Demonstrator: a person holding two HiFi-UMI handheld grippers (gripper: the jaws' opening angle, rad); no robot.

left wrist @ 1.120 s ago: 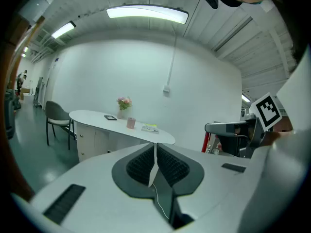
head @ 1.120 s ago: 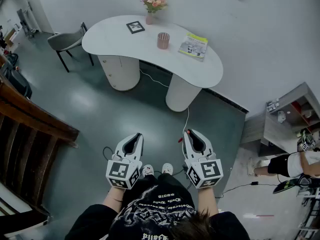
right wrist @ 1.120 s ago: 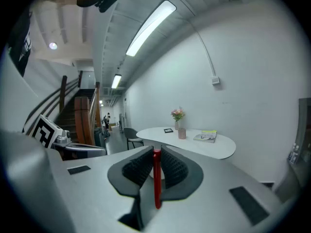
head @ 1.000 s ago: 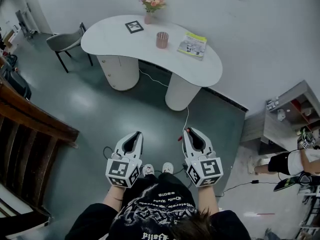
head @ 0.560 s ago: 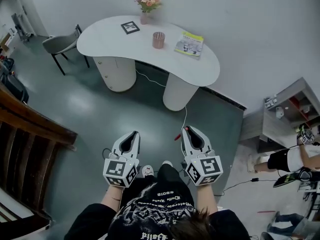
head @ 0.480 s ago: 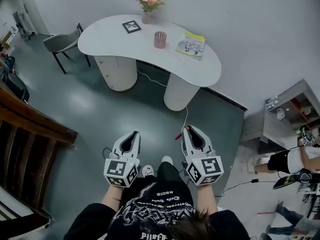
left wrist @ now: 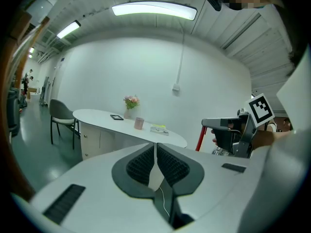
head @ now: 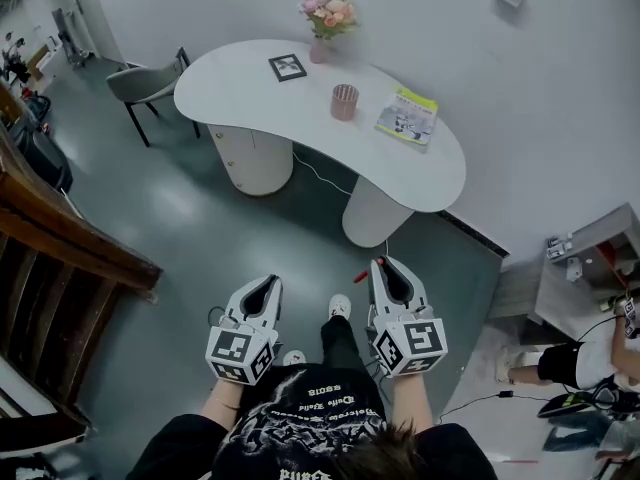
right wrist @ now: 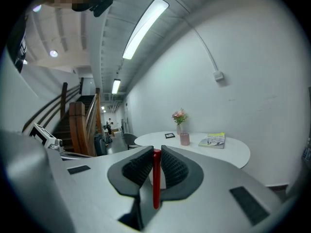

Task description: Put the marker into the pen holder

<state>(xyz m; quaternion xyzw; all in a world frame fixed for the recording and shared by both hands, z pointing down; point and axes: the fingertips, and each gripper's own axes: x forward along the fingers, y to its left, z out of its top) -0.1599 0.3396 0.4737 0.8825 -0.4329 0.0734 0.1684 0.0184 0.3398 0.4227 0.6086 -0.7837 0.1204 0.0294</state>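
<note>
Marker is red and pinched between the pads of the right gripper, carried at waist level over the floor and nowhere near the surface yet. Compared with a second ago, the surface and the pink holder on it sit a bit lower and larger in the head view, and one shoe has come forward. The person looks to be walking toward it with both grippers held out front much as before. For the task that reads as the carry/approach phase: the grasp is done, insertion hasn't started, and the holder is well apart from the marker. The marker's long axis is roughly up-down, crosswise to the jaws and a little tilted. One end pokes just above the pads and the rest hangs down toward the floor (can't tell which end is the cap). In the head view only a short red bit shows beside the jaw tips. My read is that the upright pose suits a drop into the holder, which stands open-topped between a frame and a book. The left gripper has its jaws pressed together with nothing between them, idle beside the right one.
</note>
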